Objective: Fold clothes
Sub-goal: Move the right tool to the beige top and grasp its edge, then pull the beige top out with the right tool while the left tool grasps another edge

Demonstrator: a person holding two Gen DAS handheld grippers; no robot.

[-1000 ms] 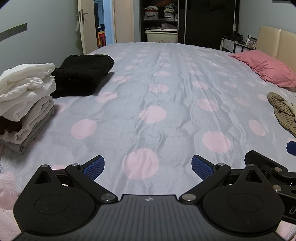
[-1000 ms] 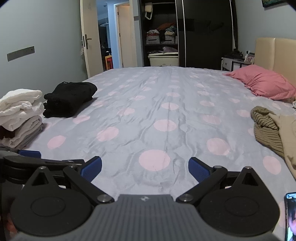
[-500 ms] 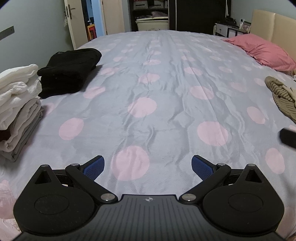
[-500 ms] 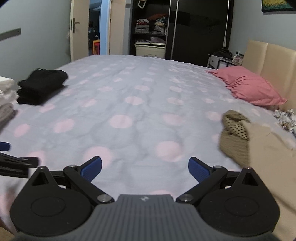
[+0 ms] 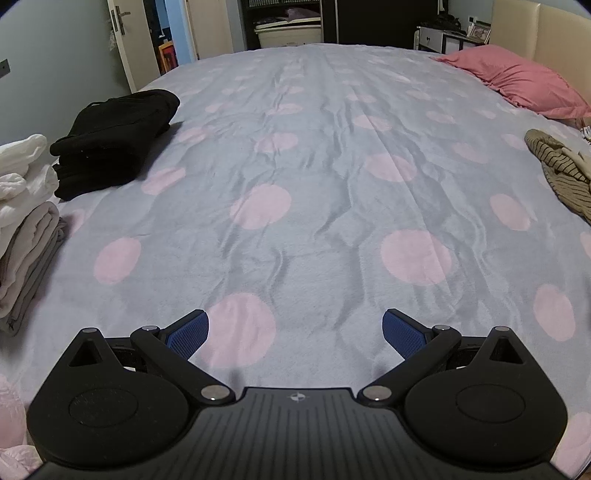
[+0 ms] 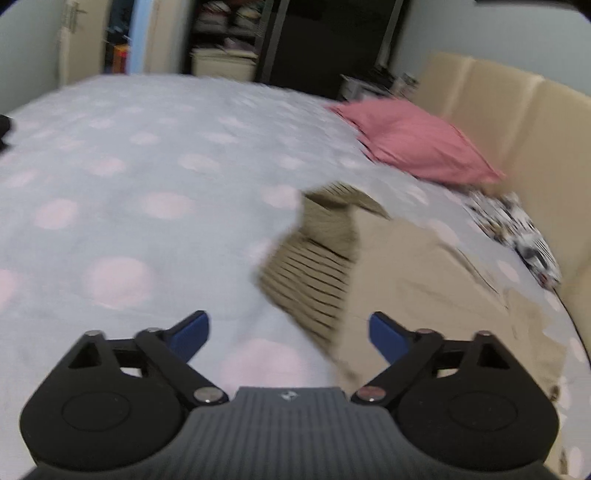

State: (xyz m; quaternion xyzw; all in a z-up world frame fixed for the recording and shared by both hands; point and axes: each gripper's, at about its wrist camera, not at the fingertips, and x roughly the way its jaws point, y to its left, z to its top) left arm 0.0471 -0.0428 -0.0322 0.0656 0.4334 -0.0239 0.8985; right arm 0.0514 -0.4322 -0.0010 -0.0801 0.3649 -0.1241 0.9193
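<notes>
My left gripper (image 5: 295, 334) is open and empty over the grey bedspread with pink dots (image 5: 314, 177). My right gripper (image 6: 290, 334) is open and empty, just short of an unfolded brown striped garment (image 6: 314, 258) lying with a beige garment (image 6: 424, 280) on the bed's right side. The striped garment also shows at the right edge of the left wrist view (image 5: 561, 173). Folded clothes sit at the left: a black stack (image 5: 114, 142) and a white and grey pile (image 5: 26, 221). The right wrist view is blurred.
A pink pillow (image 6: 413, 142) lies by the beige headboard (image 6: 517, 122). A black-and-white patterned cloth (image 6: 517, 229) lies near the headboard. A dark wardrobe (image 6: 332, 37), shelves and an open door (image 5: 122, 33) stand beyond the bed. Pink fabric (image 5: 11, 424) shows at the lower left.
The right gripper has swung right, bringing the striped and beige garments in front of its fingers. The left gripper has tilted down and edged forward over the bedspread.
</notes>
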